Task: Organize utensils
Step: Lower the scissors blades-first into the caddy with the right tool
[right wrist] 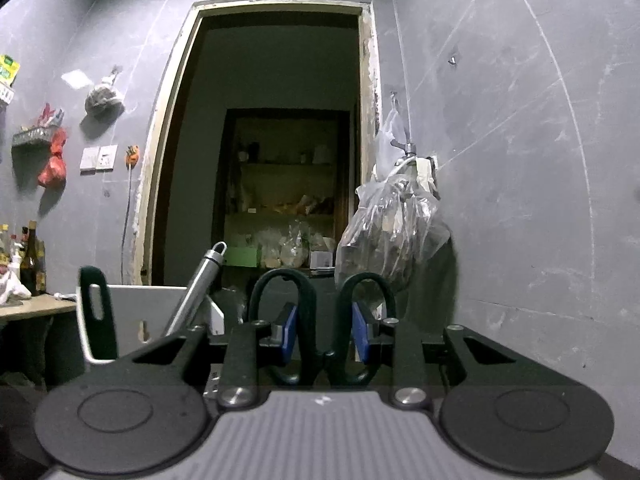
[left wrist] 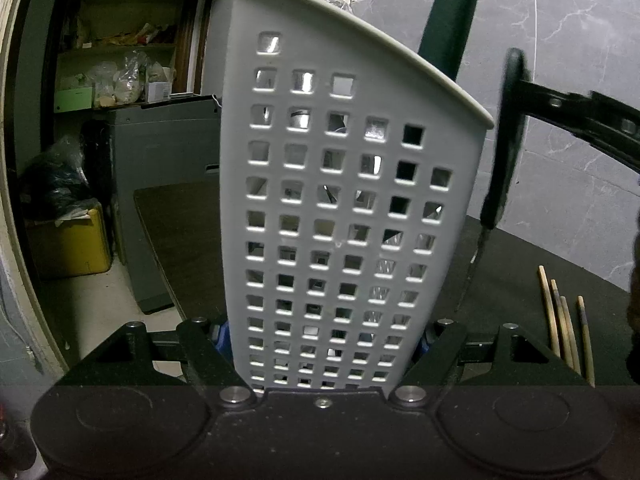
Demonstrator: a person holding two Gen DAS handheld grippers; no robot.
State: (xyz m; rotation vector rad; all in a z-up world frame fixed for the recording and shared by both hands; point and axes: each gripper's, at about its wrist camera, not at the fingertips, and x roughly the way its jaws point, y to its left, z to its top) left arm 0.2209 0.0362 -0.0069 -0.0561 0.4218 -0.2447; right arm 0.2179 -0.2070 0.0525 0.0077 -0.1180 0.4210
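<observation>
While a doorway with cluttered shelves fills the nine o'clock side of the left wrist view, the white perforated utensil holder rises at twelve o'clock, blocking most of what lies beyond. A dark green handle sticks out of its rim at one o'clock. Four wooden chopsticks lie on the black table at four o'clock, apart from the holder. The left tool is clamped tight on the holder's base. In the right wrist view, the holder stands at eight o'clock with a steel handle leaning out. The right tool grips black scissors by their loops, its blue pads pressing both sides
</observation>
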